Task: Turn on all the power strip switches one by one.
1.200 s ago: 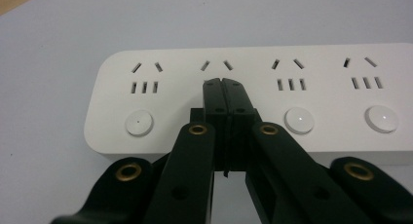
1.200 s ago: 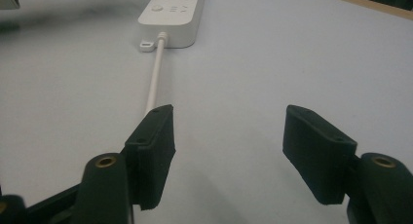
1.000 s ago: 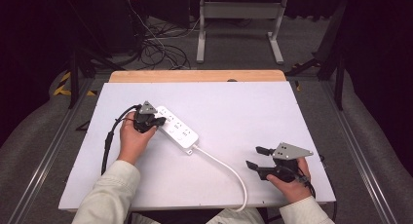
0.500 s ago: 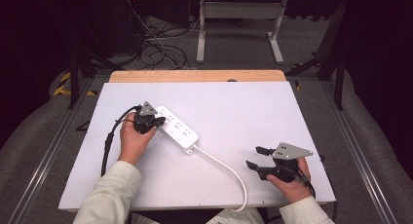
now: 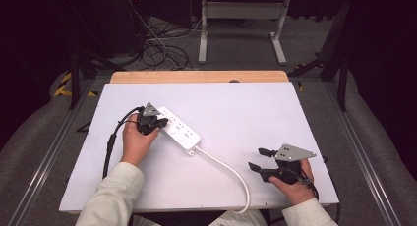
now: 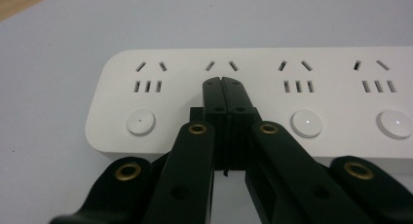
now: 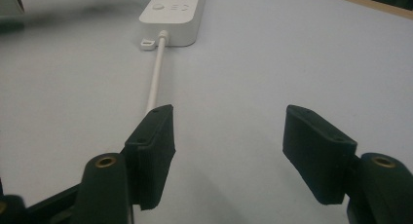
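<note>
One white strip [image 5: 178, 131] lies on the table [image 5: 236, 113], left of its middle; in the left gripper view its right end is cut off, so four socket groups and three round buttons can be counted, a fourth button's place being hidden behind the jaws; the left gripper [image 6: 224, 87] rests on the strip's top, jaws pressed together on nothing; one cord [image 5: 228, 169] runs from the strip past the table's near edge; the right gripper [image 7: 229, 136], right of the cord, stands wide apart, empty.

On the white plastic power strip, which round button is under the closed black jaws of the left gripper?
The second round button from the strip's rounded end, hidden beneath the left gripper; the other three stay uncovered.
</note>
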